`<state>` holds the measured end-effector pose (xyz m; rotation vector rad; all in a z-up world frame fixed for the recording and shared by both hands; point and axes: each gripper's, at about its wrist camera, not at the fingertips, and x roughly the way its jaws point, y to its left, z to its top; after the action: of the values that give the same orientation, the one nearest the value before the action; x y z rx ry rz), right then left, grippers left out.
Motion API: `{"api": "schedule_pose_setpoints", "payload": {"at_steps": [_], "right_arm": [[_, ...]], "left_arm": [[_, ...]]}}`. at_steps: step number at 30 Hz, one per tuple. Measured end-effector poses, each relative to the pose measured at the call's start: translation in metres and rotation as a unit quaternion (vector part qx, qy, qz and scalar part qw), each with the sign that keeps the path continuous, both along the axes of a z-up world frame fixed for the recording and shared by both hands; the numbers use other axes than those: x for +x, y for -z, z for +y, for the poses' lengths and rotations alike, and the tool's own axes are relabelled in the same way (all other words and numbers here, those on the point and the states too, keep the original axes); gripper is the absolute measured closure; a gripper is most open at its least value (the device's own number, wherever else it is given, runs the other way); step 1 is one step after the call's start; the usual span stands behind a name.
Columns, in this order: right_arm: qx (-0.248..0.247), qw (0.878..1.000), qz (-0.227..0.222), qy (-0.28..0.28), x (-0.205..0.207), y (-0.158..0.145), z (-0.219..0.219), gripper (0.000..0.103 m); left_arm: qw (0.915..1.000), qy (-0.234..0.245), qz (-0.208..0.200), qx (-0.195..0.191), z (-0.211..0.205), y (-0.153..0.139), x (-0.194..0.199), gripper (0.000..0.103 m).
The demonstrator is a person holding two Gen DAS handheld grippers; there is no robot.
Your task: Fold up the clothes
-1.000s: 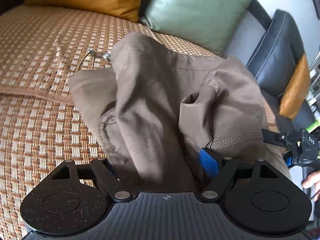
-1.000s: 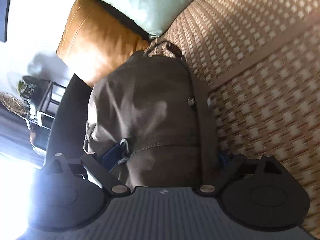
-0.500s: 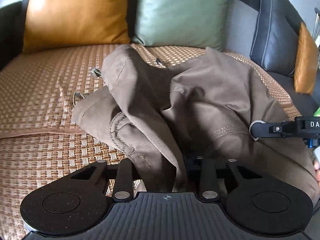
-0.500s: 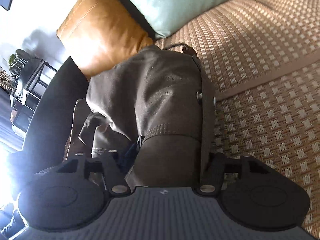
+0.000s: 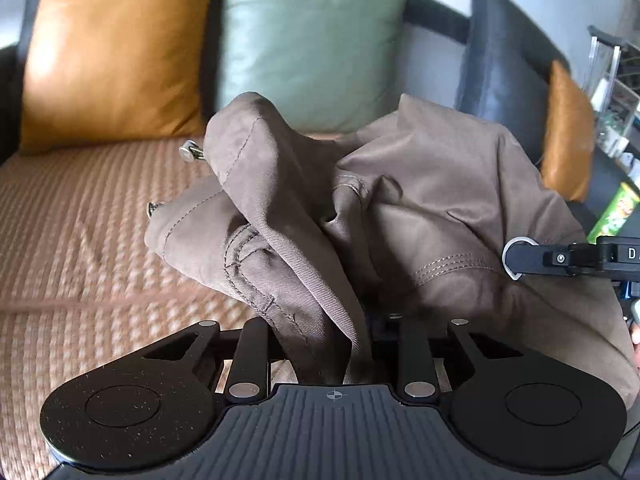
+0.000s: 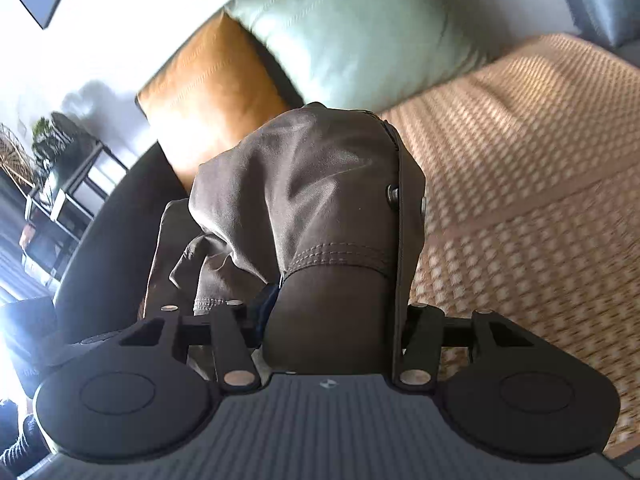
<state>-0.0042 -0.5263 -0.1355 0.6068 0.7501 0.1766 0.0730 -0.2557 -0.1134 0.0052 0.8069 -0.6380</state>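
Both grippers angled downward, left gripper [image 5: 344,344] clamped on brown trousers [image 5: 400,208], right gripper [image 6: 332,328] closing on them.

You see a plain taupe-brown twill garment [image 5: 420,200] with tonal stitching, a tan-and-cream basket-weave patterned sofa mat [image 5: 80,240], a solid mustard-orange leather cushion [image 5: 112,56], a pale sage-green cushion [image 5: 312,48] and a dark grey-blue cushion [image 5: 504,64].

Woven sofa mat [image 5: 80,240], orange cushion [image 5: 112,52], green cushion [image 5: 312,40].

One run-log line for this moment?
left hand-held gripper: shut on brown trousers | right hand-held gripper: closing on trousers | garment bunched above woven sofa mat
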Motion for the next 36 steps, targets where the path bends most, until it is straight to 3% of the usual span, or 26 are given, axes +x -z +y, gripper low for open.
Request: {"api": "schedule_pose_setpoints", "payload": {"at_steps": [7, 11, 15, 20, 22, 23, 25, 26, 27, 29, 32, 36], "right_arm": [[-0.030, 0.998, -0.048, 0.027, 0.006, -0.058, -0.057, 0.047], [-0.048, 0.996, -0.073, 0.029, 0.045, -0.090, -0.108, 0.047], [-0.075, 0.993, -0.087, 0.024, 0.106, -0.107, -0.167, 0.047], [-0.089, 0.990, -0.101, 0.031, 0.186, -0.088, -0.247, 0.046], [-0.084, 0.991, -0.098, 0.038, 0.216, -0.067, -0.279, 0.040], [-0.098, 0.990, -0.077, 0.062, 0.228, -0.049, -0.289, 0.032], [-0.129, 0.985, -0.030, 0.114, 0.252, -0.010, -0.308, 0.026], [-0.144, 0.980, -0.007, 0.140, 0.264, 0.009, -0.317, 0.027], [-0.166, 0.972, 0.013, 0.166, 0.268, 0.023, -0.321, 0.027], [-0.180, 0.966, -0.007, 0.185, 0.262, 0.033, -0.326, 0.028], [-0.212, 0.961, -0.055, 0.169, 0.246, 0.015, -0.319, 0.028], [-0.237, 0.957, -0.070, 0.150, 0.232, -0.002, -0.308, 0.028]], "left_arm": [[0.9985, 0.023, -0.029, -0.039, -0.067, -0.050, 0.039, 0.079], [0.9966, 0.027, -0.043, -0.066, -0.125, -0.071, 0.085, 0.079], [0.9944, 0.025, -0.043, -0.093, -0.192, -0.069, 0.145, 0.079], [0.9926, 0.005, -0.027, -0.118, -0.271, -0.027, 0.214, 0.077], [0.9930, -0.007, -0.003, -0.118, -0.297, 0.004, 0.240, 0.056], [0.9946, -0.016, 0.022, -0.100, -0.307, 0.028, 0.252, 0.051], [0.9958, -0.028, 0.062, -0.061, -0.316, 0.067, 0.264, 0.060], [0.9960, -0.033, 0.064, -0.053, -0.311, 0.076, 0.263, 0.066], [0.9966, -0.037, 0.053, -0.052, -0.303, 0.078, 0.259, 0.071], [0.9973, -0.044, 0.028, -0.051, -0.288, 0.076, 0.250, 0.062], [0.9972, -0.046, -0.021, -0.054, -0.277, 0.050, 0.234, 0.062], [0.9973, -0.022, -0.042, -0.056, -0.301, 0.017, 0.224, 0.061]]}}
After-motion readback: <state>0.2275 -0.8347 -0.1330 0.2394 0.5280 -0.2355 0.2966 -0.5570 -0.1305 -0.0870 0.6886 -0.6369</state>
